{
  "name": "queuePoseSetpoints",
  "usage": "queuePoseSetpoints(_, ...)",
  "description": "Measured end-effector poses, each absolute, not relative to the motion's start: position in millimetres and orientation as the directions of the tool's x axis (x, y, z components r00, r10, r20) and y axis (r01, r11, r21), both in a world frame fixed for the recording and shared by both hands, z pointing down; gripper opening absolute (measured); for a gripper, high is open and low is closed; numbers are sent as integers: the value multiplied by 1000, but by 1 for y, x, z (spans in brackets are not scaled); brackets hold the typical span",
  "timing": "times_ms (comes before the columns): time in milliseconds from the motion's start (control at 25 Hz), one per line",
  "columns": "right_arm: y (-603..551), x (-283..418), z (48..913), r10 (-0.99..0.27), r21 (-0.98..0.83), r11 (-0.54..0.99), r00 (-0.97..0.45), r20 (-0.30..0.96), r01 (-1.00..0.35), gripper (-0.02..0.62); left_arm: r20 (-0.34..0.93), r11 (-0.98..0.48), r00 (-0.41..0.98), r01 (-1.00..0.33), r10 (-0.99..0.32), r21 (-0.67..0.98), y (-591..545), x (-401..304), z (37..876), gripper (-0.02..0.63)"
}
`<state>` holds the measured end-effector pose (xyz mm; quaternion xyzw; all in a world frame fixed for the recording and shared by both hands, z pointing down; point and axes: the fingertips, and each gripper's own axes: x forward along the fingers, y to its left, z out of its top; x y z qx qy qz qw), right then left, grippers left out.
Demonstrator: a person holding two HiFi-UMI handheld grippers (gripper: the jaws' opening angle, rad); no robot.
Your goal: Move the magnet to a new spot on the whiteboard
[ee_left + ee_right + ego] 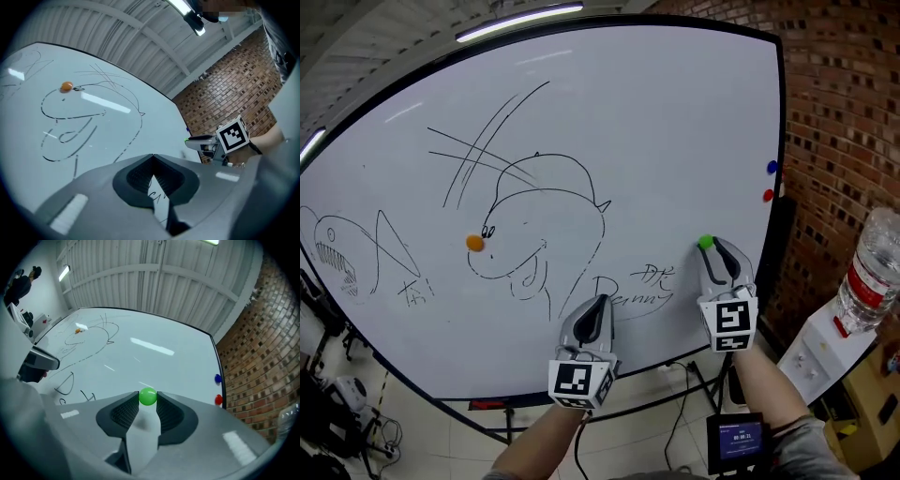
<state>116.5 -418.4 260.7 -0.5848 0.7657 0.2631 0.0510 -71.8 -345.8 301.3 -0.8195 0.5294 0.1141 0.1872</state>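
A green magnet [148, 396] sits between the tips of my right gripper [148, 398], whose jaws are shut on it against the whiteboard [154, 362]. In the head view that green magnet [706, 243] lies low on the whiteboard's [656, 141] right side, at the tip of the right gripper [709, 247]. My left gripper [598, 302] hovers near the board's lower middle by the scribbled writing, its jaws shut with nothing in them. In the left gripper view the left gripper [153, 157] points at the board. An orange magnet [474, 243] sits on the drawn face.
A blue magnet [772, 168] and a red magnet [768, 196] stick near the board's right edge. A brick wall [844, 122] rises to the right, with a water dispenser bottle [870, 272] below it. The board's stand and cables [356, 422] are on the floor.
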Motion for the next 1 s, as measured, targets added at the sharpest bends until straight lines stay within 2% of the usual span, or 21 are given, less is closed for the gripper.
queuePoseSetpoints(520,-476,255,276,-915,305,94,-203,-349,-948,124,-376,-435,474,-880,-796,-188,-395,38,305,2)
queuePoseSetpoints(1000,-510,296,277,-908,273,131,-226,-352,-953,126,-393,-420,473,-881,-789,-218,-420,79,301,2)
